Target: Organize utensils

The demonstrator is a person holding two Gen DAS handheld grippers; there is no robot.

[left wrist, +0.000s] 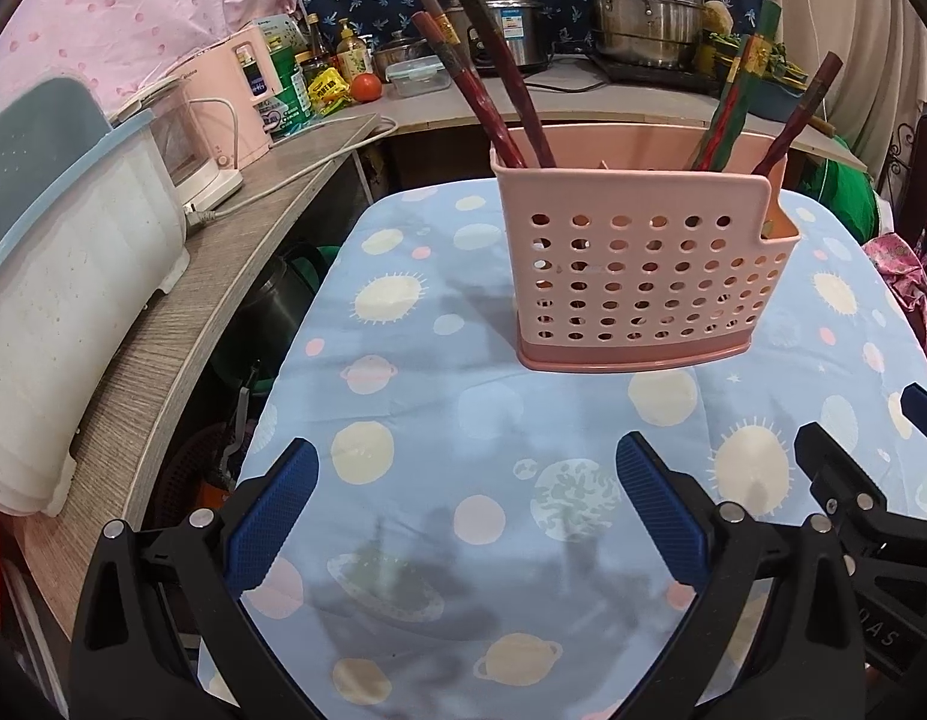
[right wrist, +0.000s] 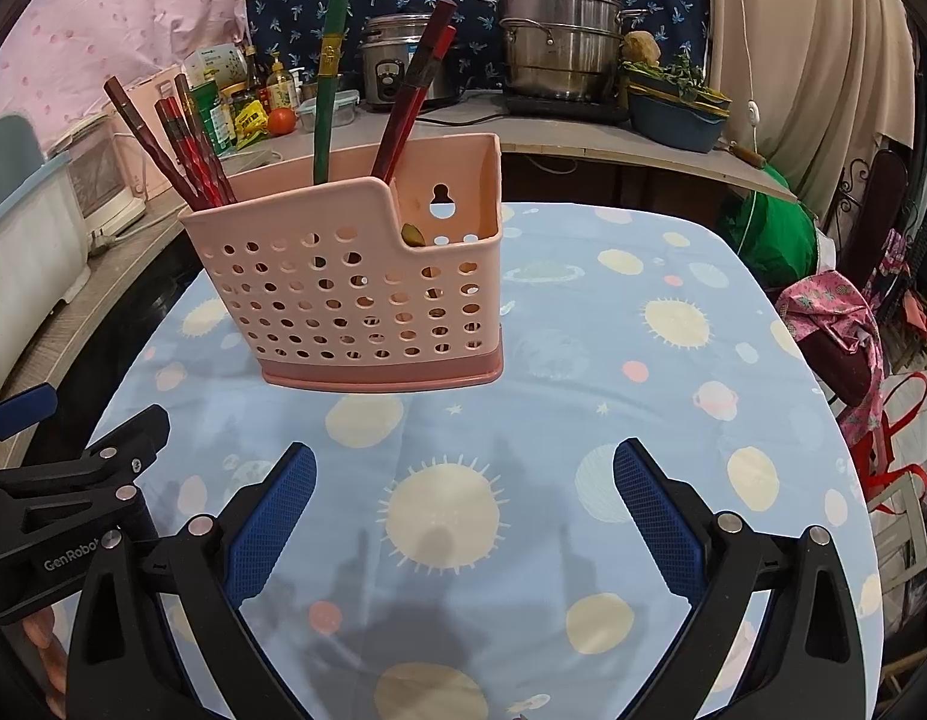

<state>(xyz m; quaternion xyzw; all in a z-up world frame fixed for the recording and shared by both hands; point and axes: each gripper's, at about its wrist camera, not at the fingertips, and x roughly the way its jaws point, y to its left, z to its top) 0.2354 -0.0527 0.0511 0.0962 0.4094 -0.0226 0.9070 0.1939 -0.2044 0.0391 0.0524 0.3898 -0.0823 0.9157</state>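
On the table, toward its far edge, stands the pink perforated utensil holder, upright on the planet-print tablecloth. Its long axis runs left to right across the table, broad perforated face toward both cameras.

Contents, as visible:
- Dark red chopsticks lean out of the left compartment.
- A green chopstick and two more red chopsticks stand further right.
- In the low-cut right-hand compartment a small greenish object shows just above the wall; it cannot be identified.

No loose utensil is visible on the cloth in either view.

Gripper state:
- Left gripper: jaws spread wide, nothing between them, held over the near part of the table.
- Right gripper: jaws likewise spread wide and empty, just beside the left one; each shows at the edge of the other's view.

Governing relation: the holder lies straight ahead of both grippers, well apart from the fingertips. In the left wrist view it sits slightly right of centre; in the right wrist view, left of centre. It therefore stands roughly between the two approach lines, and neither hand is clearly nearer.

Assessment: all visible utensils are already in the holder, so the task appears near completion or awaiting a further item. Any reach must travel forward toward the far edge, with the chopsticks taken from above along their leaning shafts.
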